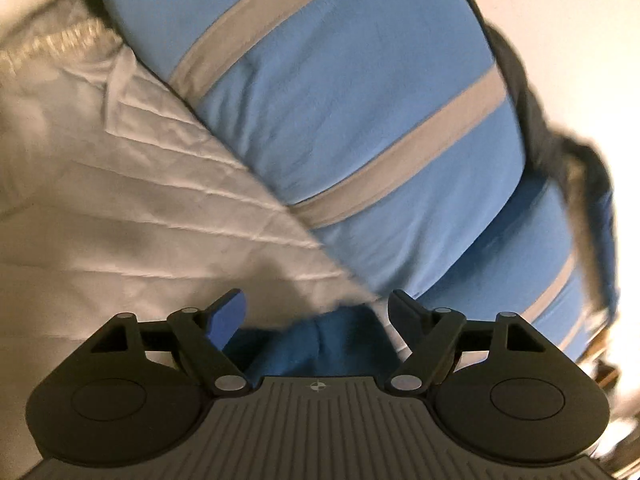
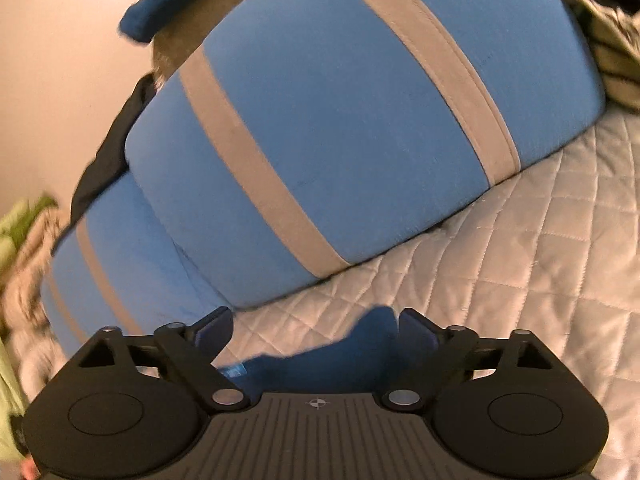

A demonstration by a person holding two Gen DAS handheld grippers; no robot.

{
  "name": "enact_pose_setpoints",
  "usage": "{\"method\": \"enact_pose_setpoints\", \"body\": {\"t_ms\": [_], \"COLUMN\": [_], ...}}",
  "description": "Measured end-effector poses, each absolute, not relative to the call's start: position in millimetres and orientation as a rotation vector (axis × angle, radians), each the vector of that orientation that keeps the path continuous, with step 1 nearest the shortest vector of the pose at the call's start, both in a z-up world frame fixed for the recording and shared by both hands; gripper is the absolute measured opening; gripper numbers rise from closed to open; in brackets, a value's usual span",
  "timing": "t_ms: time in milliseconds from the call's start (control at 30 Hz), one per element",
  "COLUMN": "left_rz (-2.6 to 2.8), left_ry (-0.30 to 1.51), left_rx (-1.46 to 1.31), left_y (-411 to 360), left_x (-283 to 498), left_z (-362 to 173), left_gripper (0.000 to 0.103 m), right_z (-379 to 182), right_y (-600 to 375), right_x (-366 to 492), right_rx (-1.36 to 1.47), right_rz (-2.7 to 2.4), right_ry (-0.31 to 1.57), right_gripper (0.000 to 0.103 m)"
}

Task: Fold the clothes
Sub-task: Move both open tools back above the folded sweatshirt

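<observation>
A dark blue garment (image 1: pixel 316 340) lies on the white quilted bed cover (image 1: pixel 140 208), just under and between the fingers of my left gripper (image 1: pixel 316 308), which is open. In the right wrist view the same dark blue cloth (image 2: pixel 332 356) lies between the fingers of my right gripper (image 2: pixel 316 326), also open, with a small label showing near the left finger. Neither gripper holds the cloth. Most of the garment is hidden under the gripper bodies.
Two light blue pillows with grey stripes (image 1: pixel 340 100) (image 2: pixel 352 120) lean at the head of the bed. Dark clothing (image 1: pixel 560 140) lies behind them, and a dark blue piece (image 2: pixel 152 12) sits at the top left. Green and patterned cloth (image 2: pixel 24 232) lies at the left edge.
</observation>
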State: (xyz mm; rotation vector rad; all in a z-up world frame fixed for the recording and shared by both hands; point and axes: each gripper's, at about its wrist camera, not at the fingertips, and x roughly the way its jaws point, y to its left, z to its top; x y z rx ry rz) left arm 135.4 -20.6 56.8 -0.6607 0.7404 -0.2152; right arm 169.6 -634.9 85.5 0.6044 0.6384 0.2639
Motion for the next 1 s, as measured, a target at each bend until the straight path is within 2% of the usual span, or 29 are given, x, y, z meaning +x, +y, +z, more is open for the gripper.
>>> {"method": "enact_pose_setpoints", "body": {"t_ms": [133, 367, 600, 1000], "left_rz": [-0.164, -0.161, -0.209, -0.215], "left_ry": [0.744, 0.675, 0.639, 0.603], "left_rx": [-0.461, -0.170, -0.123, -0.059], "left_y": [-33, -51, -61, -76], "left_x": [107, 47, -9, -99], "left_z": [63, 83, 105, 114], "left_gripper": [0.078, 0.078, 0.078, 0.079], "right_z": [86, 92, 105, 109], "right_y": [-625, -616, -620, -645], "right_x": [150, 114, 69, 13], "right_rx": [0.493, 0.241, 0.134, 0.160], "right_rz": [0.229, 0.185, 0.175, 0.127], "right_ry": [0.668, 0.721, 0.699, 0.727], "right_gripper": [0.103, 0.103, 0.103, 0.103]}}
